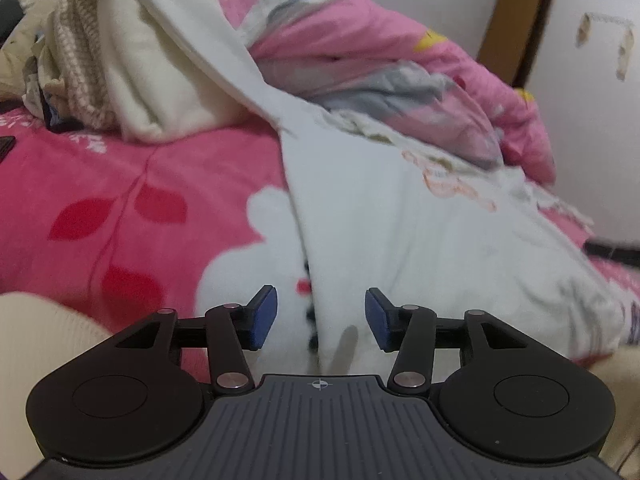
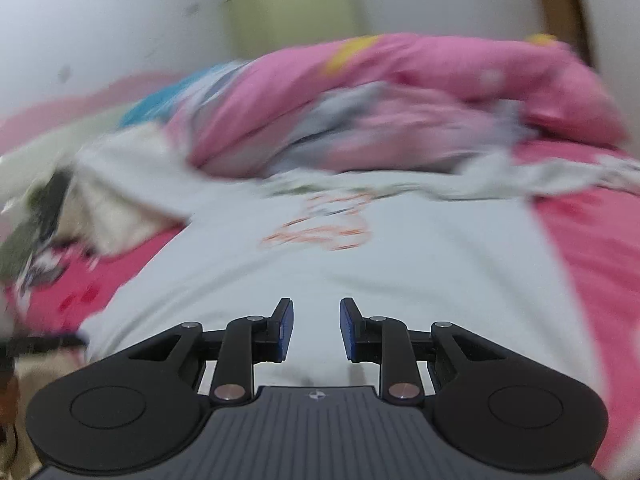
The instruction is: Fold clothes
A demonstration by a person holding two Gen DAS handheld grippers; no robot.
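Left wrist view: my left gripper is nearest, jaws wide apart, nothing between the blue pads. It hangs low over the near edge of the white garment, right at the garment's left edge, where white cloth meets the pink blanket. Whether the pads touch the cloth I cannot tell.

Left to right in this view: a cream knitted sleeve at near left; pink blanket with red leaf print and a white patch; at far left a heap of cream and patterned clothes; the white garment spread across the middle, a faint orange print toward its far end; a crumpled pink quilt beyond it; a brown door at far right.

Right wrist view (blurred): my right gripper is nearest, jaws parted at a moderate gap, empty, over the near part of the same white garment. The garment lies flat on the blanket, which shows at left and right. Orange print mid-cloth; pink quilt at the far side.
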